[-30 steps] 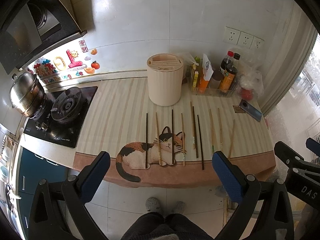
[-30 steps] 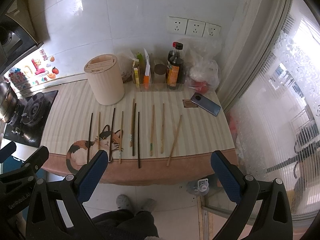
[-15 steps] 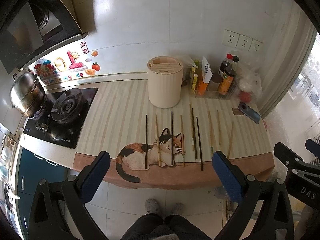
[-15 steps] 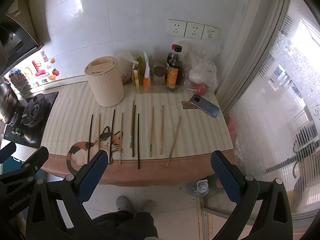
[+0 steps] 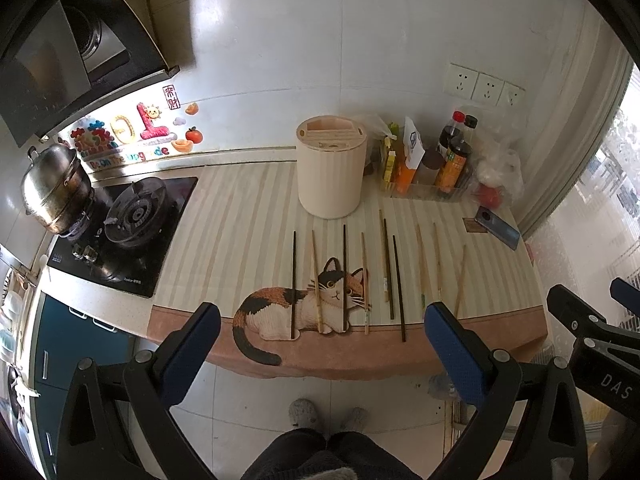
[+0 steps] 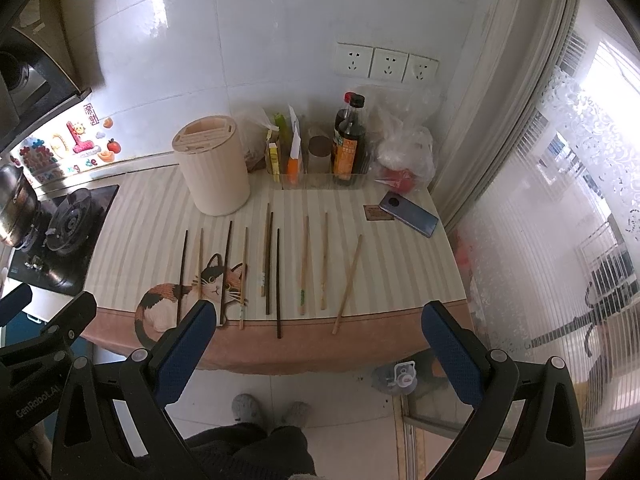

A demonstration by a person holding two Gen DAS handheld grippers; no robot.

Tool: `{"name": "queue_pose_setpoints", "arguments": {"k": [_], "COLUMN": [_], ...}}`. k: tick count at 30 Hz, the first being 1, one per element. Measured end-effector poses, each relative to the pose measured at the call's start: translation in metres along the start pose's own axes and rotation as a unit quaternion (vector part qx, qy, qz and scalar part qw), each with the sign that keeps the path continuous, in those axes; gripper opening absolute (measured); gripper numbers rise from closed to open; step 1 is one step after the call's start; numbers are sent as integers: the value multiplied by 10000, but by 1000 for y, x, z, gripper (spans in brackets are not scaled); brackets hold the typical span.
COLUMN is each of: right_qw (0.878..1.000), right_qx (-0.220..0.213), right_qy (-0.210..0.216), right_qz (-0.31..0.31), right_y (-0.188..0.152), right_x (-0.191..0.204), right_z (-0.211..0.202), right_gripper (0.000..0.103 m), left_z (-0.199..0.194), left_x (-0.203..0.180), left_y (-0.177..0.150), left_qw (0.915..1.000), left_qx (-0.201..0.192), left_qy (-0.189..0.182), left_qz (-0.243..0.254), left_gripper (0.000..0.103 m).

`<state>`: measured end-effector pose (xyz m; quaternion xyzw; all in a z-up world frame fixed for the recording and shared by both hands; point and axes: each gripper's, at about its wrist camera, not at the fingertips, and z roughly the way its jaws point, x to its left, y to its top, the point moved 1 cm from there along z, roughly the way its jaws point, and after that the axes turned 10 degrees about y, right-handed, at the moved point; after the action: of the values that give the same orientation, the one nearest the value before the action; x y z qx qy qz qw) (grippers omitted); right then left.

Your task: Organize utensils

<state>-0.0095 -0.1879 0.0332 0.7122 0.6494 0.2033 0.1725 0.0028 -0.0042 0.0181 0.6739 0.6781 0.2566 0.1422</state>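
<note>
Change since a second ago: slight nearer view of counter; nothing lifted, chopsticks (image 6: 276,280) unmoved. Task judged unstarted.

Left gripper (image 5: 322,340): spread wide, empty, short of counter edge. Right gripper (image 6: 318,338): likewise apart, empty.

Chopsticks: ten or so, loose in a row on striped cat mat (image 5: 240,248). Cream holder (image 5: 331,172): upright just behind row, slotted top.

Nearby: condiment bottles (image 6: 350,144), phone (image 6: 408,219), gas stove (image 5: 132,216), steel pot (image 5: 54,190). No obstruction between grippers and row.

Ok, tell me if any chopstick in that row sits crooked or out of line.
Yes. The light chopstick at the far right slants against the otherwise parallel row. One dark chopstick sits lower, its tip past the striped part of the mat onto the pink border.
</note>
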Motion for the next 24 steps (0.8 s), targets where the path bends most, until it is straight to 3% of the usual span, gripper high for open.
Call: {"name": "queue_pose_setpoints", "arguments": {"k": [18,21,22,24], "right_qw": [9999,9997,9995,9985], "right_qx": [-96,-215,-287,-482], "right_qy": [68,46,44,95], "right_qz": [-6,63,114,220], "right_y": [-3,-2,-2,0], "right_x": [3,0,-3,-9], "right_z": [-7,-7,-6,-1], "right_gripper": [103,103,103,103], "left_z": [-2,1,6,14], "left_x": [6,6,7,10], "left_y": [-3,2,7,8], "left_qw": [9999,9992,9973,9949], "left_qx": [-85,-326,-533,-763], "left_qy": [7,144,394,538], "left_qz": [-70,-197,-301,-379], "left_gripper": [103,103,103,103]}}
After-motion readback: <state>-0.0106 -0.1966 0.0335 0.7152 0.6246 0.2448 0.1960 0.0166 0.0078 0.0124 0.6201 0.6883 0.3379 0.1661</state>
